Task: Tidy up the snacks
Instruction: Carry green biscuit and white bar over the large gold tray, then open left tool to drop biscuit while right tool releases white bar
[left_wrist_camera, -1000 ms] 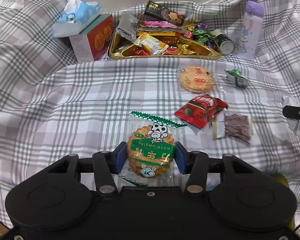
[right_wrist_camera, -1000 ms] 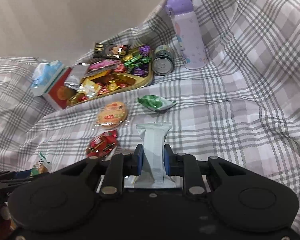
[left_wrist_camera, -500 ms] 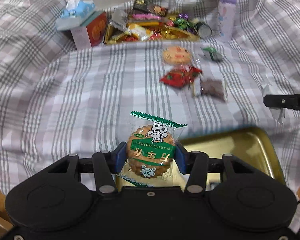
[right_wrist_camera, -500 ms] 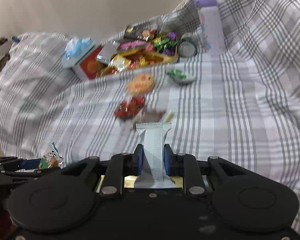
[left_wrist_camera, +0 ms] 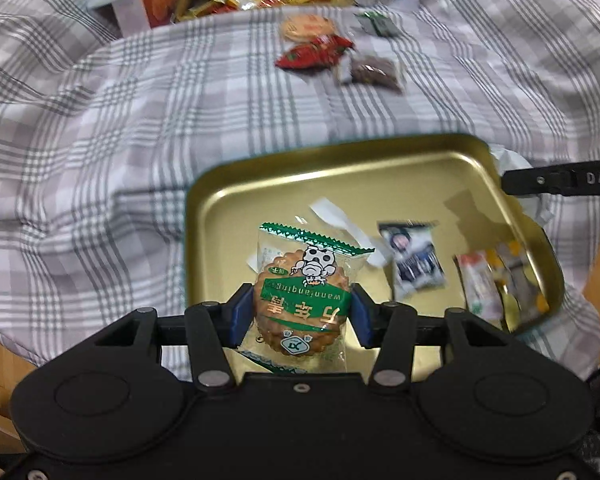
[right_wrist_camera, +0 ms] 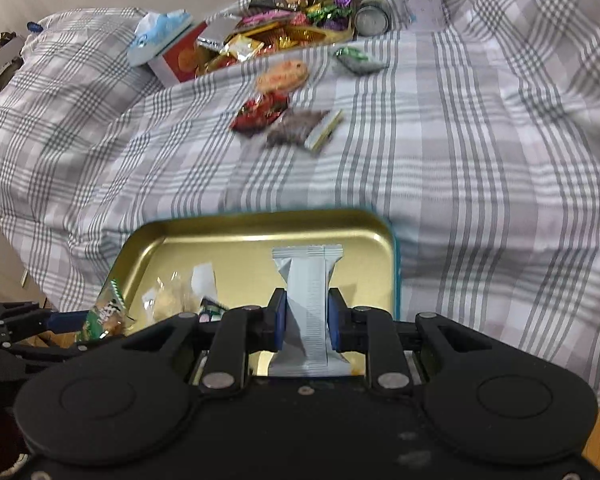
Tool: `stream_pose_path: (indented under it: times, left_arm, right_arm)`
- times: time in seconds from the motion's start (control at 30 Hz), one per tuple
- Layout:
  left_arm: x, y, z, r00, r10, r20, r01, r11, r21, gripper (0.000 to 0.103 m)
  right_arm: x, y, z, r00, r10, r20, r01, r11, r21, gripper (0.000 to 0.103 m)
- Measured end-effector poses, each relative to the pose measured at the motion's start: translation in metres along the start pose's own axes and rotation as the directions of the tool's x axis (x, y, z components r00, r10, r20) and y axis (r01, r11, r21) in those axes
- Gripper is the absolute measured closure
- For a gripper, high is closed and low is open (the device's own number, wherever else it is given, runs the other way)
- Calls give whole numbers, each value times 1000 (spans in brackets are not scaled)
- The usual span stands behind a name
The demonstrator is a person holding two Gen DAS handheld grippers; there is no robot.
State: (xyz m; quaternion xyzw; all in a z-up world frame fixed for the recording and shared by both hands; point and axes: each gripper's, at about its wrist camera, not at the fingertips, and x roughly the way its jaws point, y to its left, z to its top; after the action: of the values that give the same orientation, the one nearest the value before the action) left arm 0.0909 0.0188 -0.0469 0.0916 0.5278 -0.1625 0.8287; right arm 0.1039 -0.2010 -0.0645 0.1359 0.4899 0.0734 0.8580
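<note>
The gold tray point(left_wrist_camera: 204, 200) lies on the checked cloth point(left_wrist_camera: 100, 140), and both grippers hang over it. The left gripper point(left_wrist_camera: 298, 316) pinches a round biscuit in a green wrapper point(left_wrist_camera: 304, 300) above the near left part of the tray. The right gripper point(right_wrist_camera: 306, 322) pinches a grey snack bar point(right_wrist_camera: 306, 280) upright above the tray's right side. Inside the tray lie a few small packets point(left_wrist_camera: 416, 264). Beyond the tray's far edge, a red packet point(right_wrist_camera: 262, 114) and a brown packet point(right_wrist_camera: 296, 128) rest on the cloth.
</note>
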Motion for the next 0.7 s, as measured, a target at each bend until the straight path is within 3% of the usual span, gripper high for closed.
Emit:
stream_pose_path:
  times: [0.4,0.7]
  left_arm:
    - [-14,-34,-12,996,-17,92,3,988,154,46]
    - [-12,-31,-9,997,-24,75,14,991,135,46]
  right_arm:
    - [5,8,-17,999,11,-33,-11,1000,-14,80]
    - [7,11,-13,999,17,-35,-18,1000,-16,80]
